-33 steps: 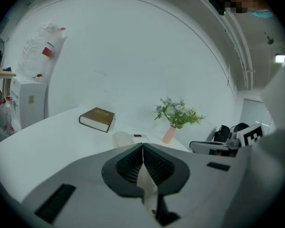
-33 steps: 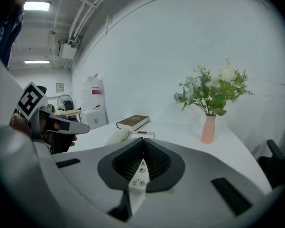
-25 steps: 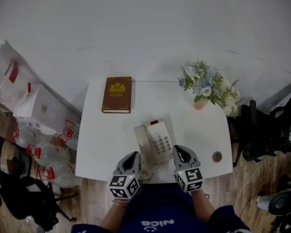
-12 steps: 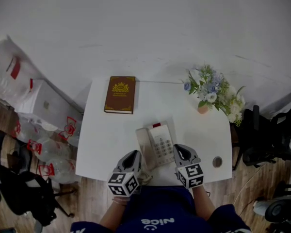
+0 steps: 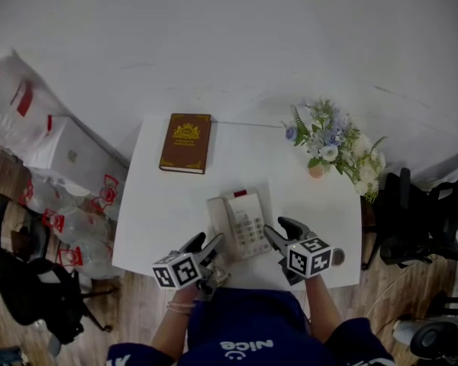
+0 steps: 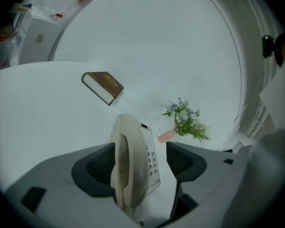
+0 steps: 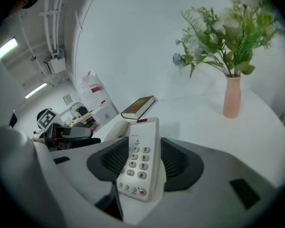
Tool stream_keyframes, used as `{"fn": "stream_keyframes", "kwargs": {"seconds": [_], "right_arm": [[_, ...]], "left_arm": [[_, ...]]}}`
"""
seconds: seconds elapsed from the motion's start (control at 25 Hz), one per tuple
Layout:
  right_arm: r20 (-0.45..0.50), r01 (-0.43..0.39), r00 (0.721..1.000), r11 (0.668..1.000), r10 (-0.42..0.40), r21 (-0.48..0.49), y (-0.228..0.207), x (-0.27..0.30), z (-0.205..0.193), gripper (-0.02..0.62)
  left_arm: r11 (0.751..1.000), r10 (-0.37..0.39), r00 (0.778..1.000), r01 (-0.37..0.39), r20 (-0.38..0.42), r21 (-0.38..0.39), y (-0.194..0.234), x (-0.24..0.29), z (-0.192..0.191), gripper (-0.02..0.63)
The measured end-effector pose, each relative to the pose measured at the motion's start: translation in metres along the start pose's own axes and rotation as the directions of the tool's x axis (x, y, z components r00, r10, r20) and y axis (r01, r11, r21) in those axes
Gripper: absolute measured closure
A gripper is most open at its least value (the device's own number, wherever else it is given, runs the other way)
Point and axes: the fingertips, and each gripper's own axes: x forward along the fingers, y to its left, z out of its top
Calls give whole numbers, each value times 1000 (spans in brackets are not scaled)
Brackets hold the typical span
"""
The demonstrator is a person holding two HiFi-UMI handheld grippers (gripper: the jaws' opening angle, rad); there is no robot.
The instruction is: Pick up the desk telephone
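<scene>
From the head view: at the reaching step, nothing lifted yet. Desk telephone (image 5: 240,223) flat near the front edge of the white desk (image 5: 168,204), between the left tool (image 5: 205,244) and the right tool (image 5: 282,232). Both tools with jaws just now opening wide, gripping nothing. Brown book (image 5: 185,142) and bunch of flowers (image 5: 330,139) far back, not in the way. From the left gripper view: handset (image 6: 126,160) lined up between the jaws, not pinched. From the right gripper view: keypad (image 7: 135,163) side between the jaws, not pinched either. Next, most likely: push in a little, squeeze from both sides, lift level. Careful with the loose handset, easy to tip off.
</scene>
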Motion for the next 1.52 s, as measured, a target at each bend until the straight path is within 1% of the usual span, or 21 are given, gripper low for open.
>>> {"fn": "stream_keyframes", "kwargs": {"seconds": [0.12, 0.2, 0.28, 0.4, 0.52, 0.6, 0.64, 0.8, 0.88, 1.0, 1.12, 1.28, 1.4, 1.52], "right_arm": [[-52, -72, 996, 995, 76, 63, -9, 10, -4, 374], [-90, -122, 987, 987, 132, 102, -11, 17, -9, 370], [-132, -164, 974, 976, 183, 140, -12, 26, -15, 370], [-172, -183, 961, 963, 217, 196, -19, 39, -24, 370], [-177, -192, 954, 948, 241, 254, -24, 48, -27, 370], [-188, -199, 949, 943, 253, 266, -27, 52, -28, 368], [-194, -207, 945, 941, 263, 267, -27, 54, -28, 363], [-216, -234, 929, 930, 299, 284, -29, 61, -31, 348], [-231, -237, 922, 925, 310, 297, -29, 64, -37, 345], [-254, -250, 907, 915, 337, 318, -25, 68, -44, 344], [-260, -270, 893, 900, 367, 342, -19, 73, -48, 342], [-252, -287, 884, 883, 393, 370, -14, 78, -46, 343], [-260, -292, 872, 867, 415, 404, -10, 79, -48, 344], [-259, -284, 871, 858, 417, 429, -10, 80, -48, 343]], "left_arm": [[999, -2, 999, 1, -36, -42, 9, 6, -3, 270], [997, -13, 998, 9, -64, -72, 14, 12, -5, 265], [995, -8, 997, 0, -78, -99, 20, 17, -5, 253], [991, -11, 996, -1, -91, -134, 24, 25, -6, 242], [983, -51, 992, 30, -115, -180, 26, 33, -9, 235], [978, -76, 988, 48, -135, -202, 29, 37, -11, 235], [979, -77, 987, 48, -144, -200, 30, 38, -11, 233], [988, -65, 984, 40, -166, -149, 31, 45, -11, 233], [988, -75, 979, 47, -192, -147, 31, 49, -16, 233], [983, -110, 968, 72, -225, -171, 30, 56, -26, 234], [973, -143, 967, 99, -209, -207, 31, 58, -28, 233], [967, -176, 959, 127, -221, -220, 30, 60, -29, 233], [964, -187, 957, 136, -220, -230, 29, 60, -30, 232], [964, -186, 960, 138, -208, -227, 30, 60, -29, 232]]}}
